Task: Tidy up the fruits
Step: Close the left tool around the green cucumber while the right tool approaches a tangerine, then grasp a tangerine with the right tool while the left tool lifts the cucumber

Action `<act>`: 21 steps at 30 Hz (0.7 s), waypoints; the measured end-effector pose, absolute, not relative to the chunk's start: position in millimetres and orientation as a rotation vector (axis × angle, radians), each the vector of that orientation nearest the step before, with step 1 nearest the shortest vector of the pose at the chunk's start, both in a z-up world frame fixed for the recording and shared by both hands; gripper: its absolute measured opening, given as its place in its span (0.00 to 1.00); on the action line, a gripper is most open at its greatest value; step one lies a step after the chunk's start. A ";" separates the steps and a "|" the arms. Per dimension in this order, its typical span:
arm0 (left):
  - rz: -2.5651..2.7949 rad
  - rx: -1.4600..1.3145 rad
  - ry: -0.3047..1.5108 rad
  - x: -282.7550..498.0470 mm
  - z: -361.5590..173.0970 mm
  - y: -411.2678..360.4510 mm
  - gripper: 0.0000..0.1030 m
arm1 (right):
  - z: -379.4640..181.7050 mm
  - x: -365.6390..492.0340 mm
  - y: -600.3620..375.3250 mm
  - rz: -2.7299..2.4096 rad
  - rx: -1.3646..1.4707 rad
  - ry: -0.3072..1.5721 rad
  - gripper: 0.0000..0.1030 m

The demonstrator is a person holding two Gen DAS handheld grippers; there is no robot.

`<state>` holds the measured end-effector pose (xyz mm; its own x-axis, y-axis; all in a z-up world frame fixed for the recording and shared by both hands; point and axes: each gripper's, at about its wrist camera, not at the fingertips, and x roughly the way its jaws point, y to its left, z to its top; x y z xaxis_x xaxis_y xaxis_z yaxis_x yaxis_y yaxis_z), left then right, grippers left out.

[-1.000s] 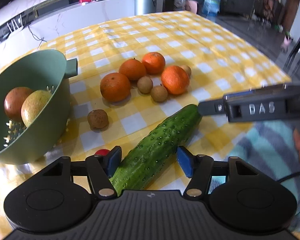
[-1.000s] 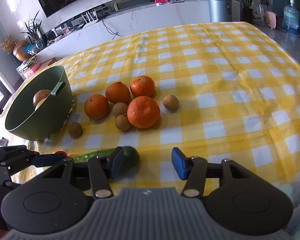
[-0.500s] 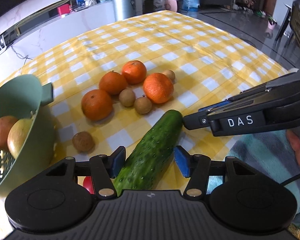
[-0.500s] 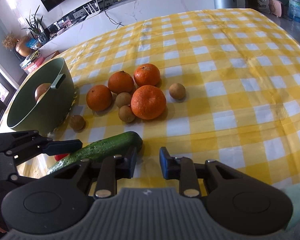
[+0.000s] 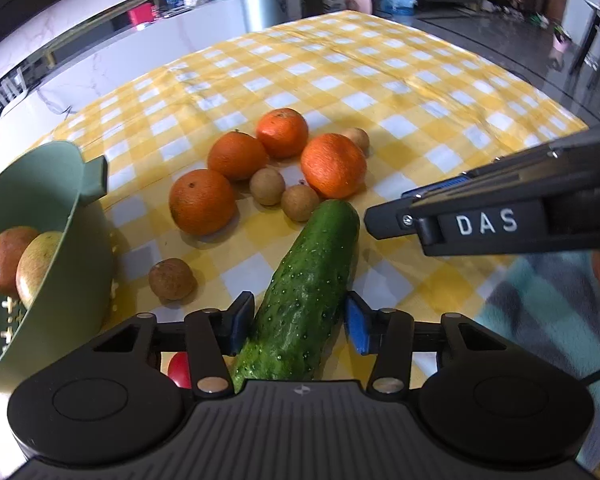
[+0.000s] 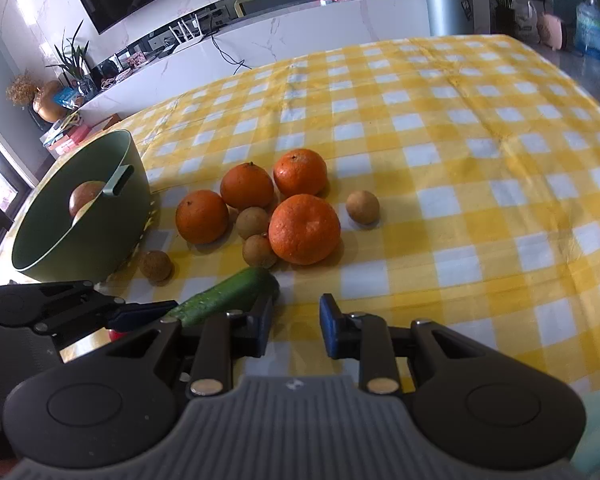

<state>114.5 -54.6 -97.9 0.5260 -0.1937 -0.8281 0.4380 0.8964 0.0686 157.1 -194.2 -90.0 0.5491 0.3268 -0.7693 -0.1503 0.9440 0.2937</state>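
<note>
A green cucumber [image 5: 304,300] lies on the yellow checked tablecloth [image 5: 380,80] between the pads of my left gripper [image 5: 296,322]; small gaps show at both pads, so the jaws stand open around it. My right gripper [image 6: 294,322] is open and empty by the cucumber's far tip [image 6: 228,294]; it shows at the right of the left wrist view [image 5: 480,216]. Several oranges [image 5: 332,164] and small brown fruits [image 5: 267,186] lie beyond. A green colander [image 5: 40,248] at the left holds two reddish fruits [image 5: 10,256].
One brown fruit [image 5: 172,278] lies alone next to the colander. A small red object [image 5: 179,368] sits under my left gripper. A striped teal cloth [image 5: 540,312] covers the near right. The table's far and right edges drop to the floor.
The left gripper's jaws have narrowed around the cucumber and the view has slid left. The right gripper closed partway, then opened a little, and moved in beside the cucumber's tip.
</note>
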 end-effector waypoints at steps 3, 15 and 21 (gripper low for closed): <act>-0.346 0.207 0.949 119.2 -94.7 -45.9 0.51 | -85.5 155.1 -194.4 0.272 0.193 0.901 0.23; -0.258 -0.107 0.996 139.7 -88.3 -9.5 0.49 | -86.0 178.5 -199.7 0.207 0.290 0.838 0.39; -0.229 -0.126 1.022 148.8 -94.0 -8.7 0.47 | -91.5 189.4 -203.5 0.210 0.368 0.852 0.39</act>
